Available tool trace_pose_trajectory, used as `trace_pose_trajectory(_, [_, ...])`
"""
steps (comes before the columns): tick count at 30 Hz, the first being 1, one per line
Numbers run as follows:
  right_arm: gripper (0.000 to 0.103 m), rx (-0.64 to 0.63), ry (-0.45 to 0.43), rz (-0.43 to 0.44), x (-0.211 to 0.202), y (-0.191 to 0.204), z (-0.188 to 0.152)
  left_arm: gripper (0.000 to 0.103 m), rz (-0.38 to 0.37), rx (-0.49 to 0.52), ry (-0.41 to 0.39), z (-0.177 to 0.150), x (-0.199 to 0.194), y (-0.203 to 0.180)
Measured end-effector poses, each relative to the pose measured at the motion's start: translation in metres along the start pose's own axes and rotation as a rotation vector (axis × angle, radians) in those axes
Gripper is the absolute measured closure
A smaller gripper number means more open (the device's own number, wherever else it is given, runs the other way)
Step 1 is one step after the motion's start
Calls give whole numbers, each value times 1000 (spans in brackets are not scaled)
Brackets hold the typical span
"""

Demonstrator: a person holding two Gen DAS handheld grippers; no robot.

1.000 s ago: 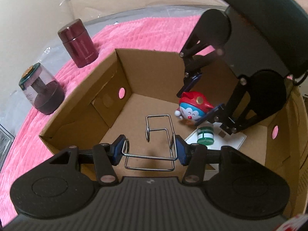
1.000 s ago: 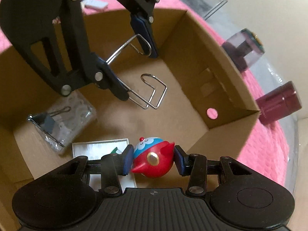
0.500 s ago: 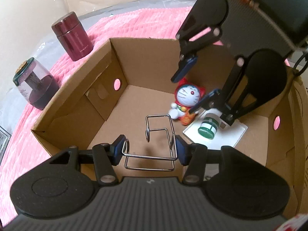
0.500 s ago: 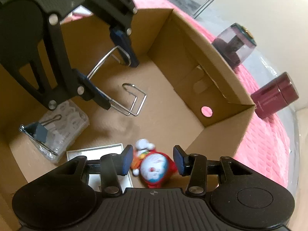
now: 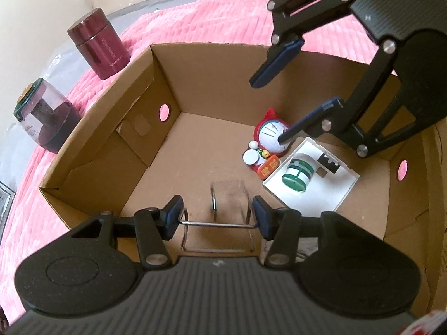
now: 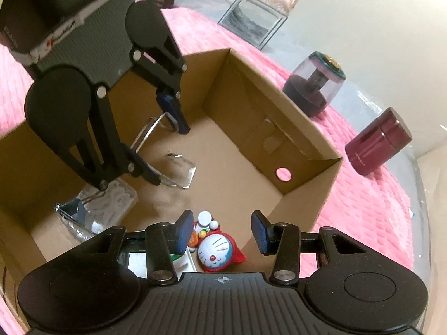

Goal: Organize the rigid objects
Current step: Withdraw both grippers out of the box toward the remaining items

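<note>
Released since 1 second ago, the cat figurine (image 6: 216, 251) lies on the cardboard box (image 5: 195, 64) floor, under the spread, empty right gripper (image 6: 222, 233).

Left gripper (image 5: 218, 217) pinches the wire rack (image 5: 218, 224) crosswise — its bar spans the pads, its blurred loops seemingly pointing ahead — above bare floor, figurine ahead-right.

Box on the blanket, things laid inside it

In my left view the cardboard box (image 5: 156, 89) sits on the blanket (image 5: 195, 25); inside, the cat figurine (image 5: 269, 139) lies on the floor toward the far right corner, touching the flat tray (image 5: 335, 184) to its right, which carries a small spool (image 5: 297, 171). A wire rack (image 5: 220, 223) is held between my left jaws above the near floor. Outside, left of the box, stand a canister (image 5: 97, 47) and, nearer, a domed jar (image 5: 42, 122).
</note>
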State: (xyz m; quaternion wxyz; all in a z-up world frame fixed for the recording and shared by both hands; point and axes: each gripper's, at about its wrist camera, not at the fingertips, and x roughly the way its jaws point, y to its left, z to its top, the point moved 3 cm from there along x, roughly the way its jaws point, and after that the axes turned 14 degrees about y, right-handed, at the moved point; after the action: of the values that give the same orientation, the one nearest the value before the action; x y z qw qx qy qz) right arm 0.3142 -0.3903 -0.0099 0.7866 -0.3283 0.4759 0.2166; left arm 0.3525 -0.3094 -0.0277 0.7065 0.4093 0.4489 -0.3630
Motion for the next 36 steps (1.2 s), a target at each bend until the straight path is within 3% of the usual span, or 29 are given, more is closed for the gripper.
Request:
trace_pose_trajectory(7, [61,71,-44,-18,-20,-4,-6,53,12,-76,-62,-7,-15,8])
trace_pose_trajectory(17, [61,398,-202,65,-88,1,-24,54,-2,-407,-296,-52,-102,23])
trace_pose_trajectory(24, [61,491,-348,87,-152,41,-27,54,13,-546,-393,-109,-161,2])
trace_pose_trajectory(29, [61,533,-442,128,-185,80,-26,54,67,-630,-426,-164,-190,-24])
trace_pose_trajectory(34, [60,545,-462,163,-192,129,-23,53,127,-729,-434,-232,-209,-50])
trace_pose_trajectory(36, [59,554,-462,181,-188,147,-21,48,145,-779,-433,-260,-214,-59])
